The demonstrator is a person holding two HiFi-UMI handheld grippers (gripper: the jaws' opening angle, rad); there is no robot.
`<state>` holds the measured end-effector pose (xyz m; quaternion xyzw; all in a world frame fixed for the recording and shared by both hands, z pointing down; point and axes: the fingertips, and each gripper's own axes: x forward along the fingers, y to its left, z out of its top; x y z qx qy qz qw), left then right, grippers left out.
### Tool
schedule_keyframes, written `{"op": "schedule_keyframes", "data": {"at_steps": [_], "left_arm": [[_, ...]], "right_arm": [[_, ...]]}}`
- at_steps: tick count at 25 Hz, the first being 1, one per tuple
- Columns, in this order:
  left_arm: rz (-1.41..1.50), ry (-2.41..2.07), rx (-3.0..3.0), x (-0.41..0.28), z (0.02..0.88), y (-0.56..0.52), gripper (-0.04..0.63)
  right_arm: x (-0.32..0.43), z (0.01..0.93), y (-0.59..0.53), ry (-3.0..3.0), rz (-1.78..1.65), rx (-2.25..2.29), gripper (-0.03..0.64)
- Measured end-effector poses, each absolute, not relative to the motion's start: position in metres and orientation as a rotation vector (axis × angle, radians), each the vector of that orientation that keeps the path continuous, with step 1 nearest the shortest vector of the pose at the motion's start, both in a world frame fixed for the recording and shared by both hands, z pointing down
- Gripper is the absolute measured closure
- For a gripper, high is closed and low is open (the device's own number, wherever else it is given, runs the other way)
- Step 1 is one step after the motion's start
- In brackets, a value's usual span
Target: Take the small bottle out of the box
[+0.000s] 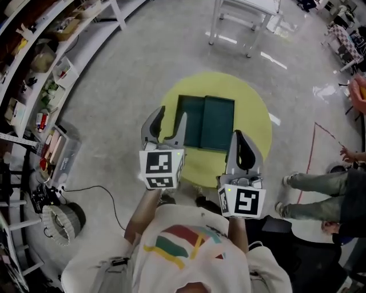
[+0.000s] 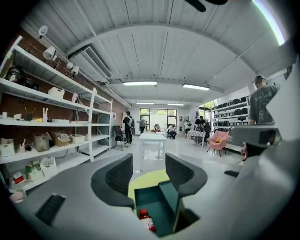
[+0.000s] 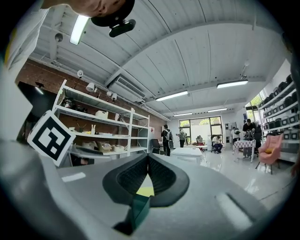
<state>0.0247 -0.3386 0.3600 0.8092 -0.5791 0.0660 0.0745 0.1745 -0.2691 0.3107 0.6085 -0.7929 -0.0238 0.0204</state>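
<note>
A dark green box (image 1: 207,121) lies open on a round yellow table (image 1: 257,117), its lid flipped to the right. In the left gripper view the box (image 2: 161,206) sits just below the jaws, and a small bottle (image 2: 146,220) with a red cap lies in it beside the raised lid. My left gripper (image 1: 170,118) hovers over the box's left edge, open, with nothing between its fingers (image 2: 149,176). My right gripper (image 1: 242,143) is shut and empty at the box's right front corner; its view (image 3: 148,160) shows only a corner of the box (image 3: 138,212). The head view does not show the bottle.
Shelving (image 1: 40,63) full of small items runs along the left. A white table (image 1: 246,17) stands beyond the yellow one. A cable reel (image 1: 60,220) lies on the floor at lower left. A seated person's legs (image 1: 320,183) are at the right.
</note>
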Motion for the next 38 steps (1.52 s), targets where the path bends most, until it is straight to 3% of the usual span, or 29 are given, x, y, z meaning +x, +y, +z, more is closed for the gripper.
{"op": "schedule_keyframes", "data": {"at_steps": [4, 13, 22, 38], "left_arm": [[0.410, -1.646, 2.287, 0.028, 0.436, -0.345, 0.362], [0.750, -1.430, 1.946, 0.032, 0.568, -0.349, 0.359], [0.965, -1.420, 1.734, 0.029, 0.629, -0.356, 0.359], [1.100, -1.380, 1.586, 0.040, 0.666, -0.373, 0.360]], "right_arm": [[0.173, 0.328, -0.273, -2.453, -0.013, 1.850, 0.612], [0.177, 0.365, -0.278, -2.401, 0.108, 1.804, 0.612], [0.190, 0.378, -0.277, -2.374, 0.168, 1.820, 0.612], [0.197, 0.386, -0.266, -2.366, 0.221, 1.858, 0.612]]}}
